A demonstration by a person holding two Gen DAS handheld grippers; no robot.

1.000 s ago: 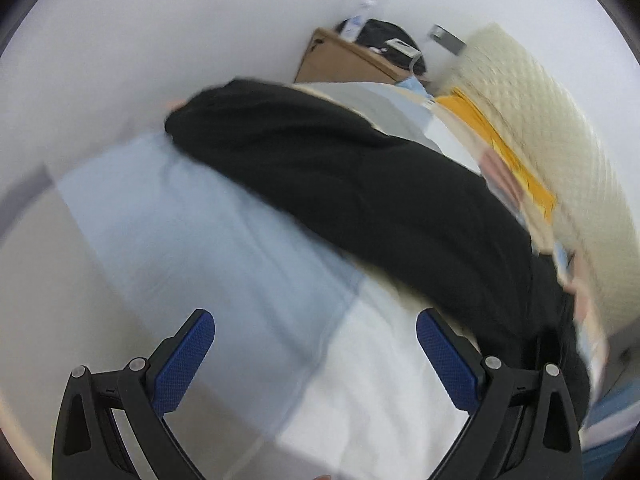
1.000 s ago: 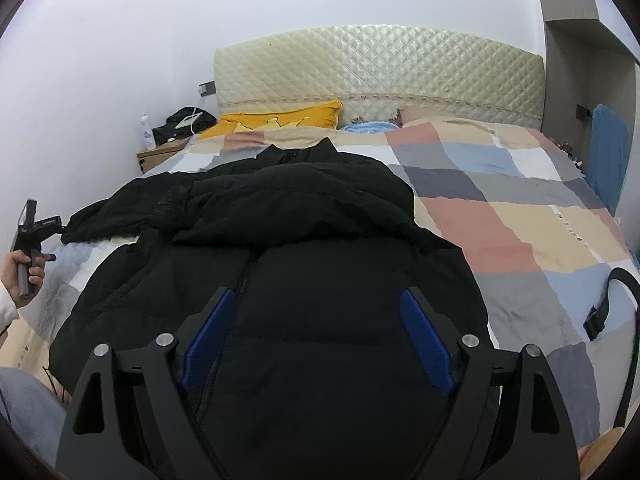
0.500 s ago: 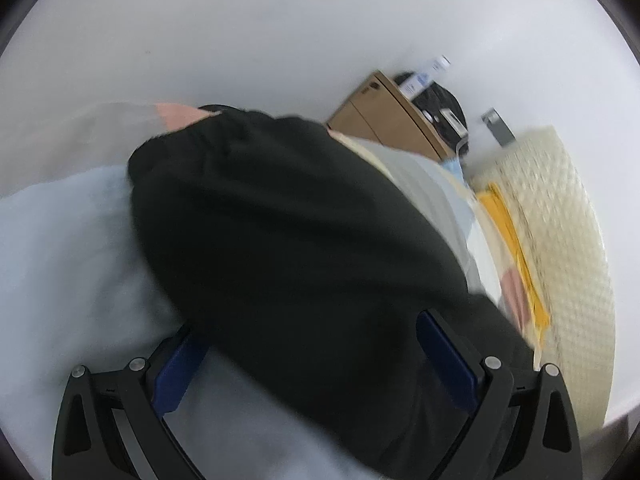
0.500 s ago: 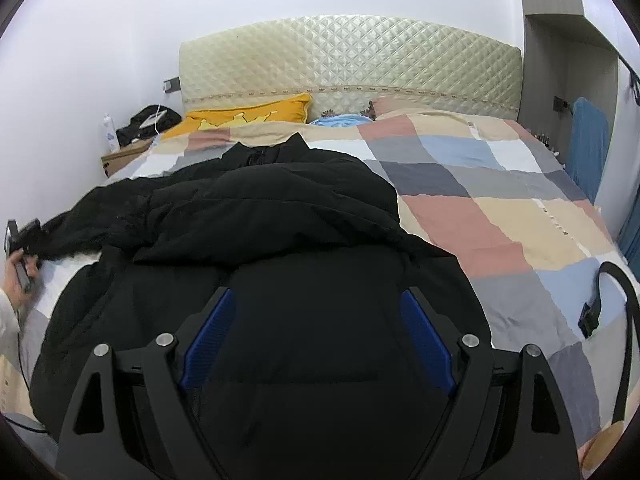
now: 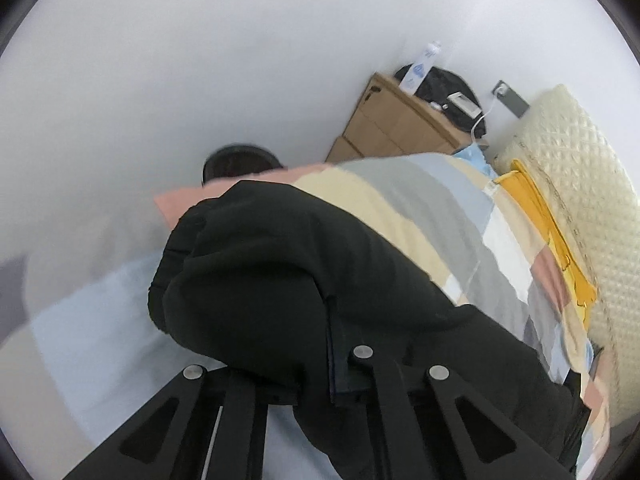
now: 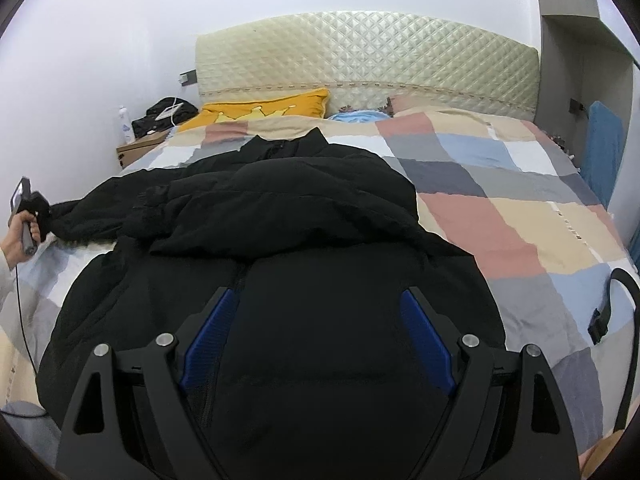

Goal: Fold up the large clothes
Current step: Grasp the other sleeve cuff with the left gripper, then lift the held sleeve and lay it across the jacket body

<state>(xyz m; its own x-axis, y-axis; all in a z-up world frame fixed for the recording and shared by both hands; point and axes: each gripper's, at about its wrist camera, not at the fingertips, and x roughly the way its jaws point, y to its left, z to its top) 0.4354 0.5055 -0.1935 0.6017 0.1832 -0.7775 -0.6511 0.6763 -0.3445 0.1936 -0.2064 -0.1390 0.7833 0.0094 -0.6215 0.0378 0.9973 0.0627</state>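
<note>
The left gripper [image 5: 320,364] clamps the sleeve cuff [image 5: 248,280] of the puffy black jacket [image 6: 280,240], which lies spread across the patchwork-quilted bed [image 6: 500,208] near its left edge. The right gripper [image 6: 316,340] hovers wide-jawed above the jacket's hem.

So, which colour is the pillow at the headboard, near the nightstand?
Yellow. The pillow shows best in the right wrist view, lying against the headboard.

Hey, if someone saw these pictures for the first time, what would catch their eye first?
A big black puffer jacket sprawls over the patchwork bedspread, filling the near half of the bed. The left tongs are clamped on its sleeve at the bed's left edge; the right tongs hang open above its body. A yellow pillow brightens the headboard end.
</note>
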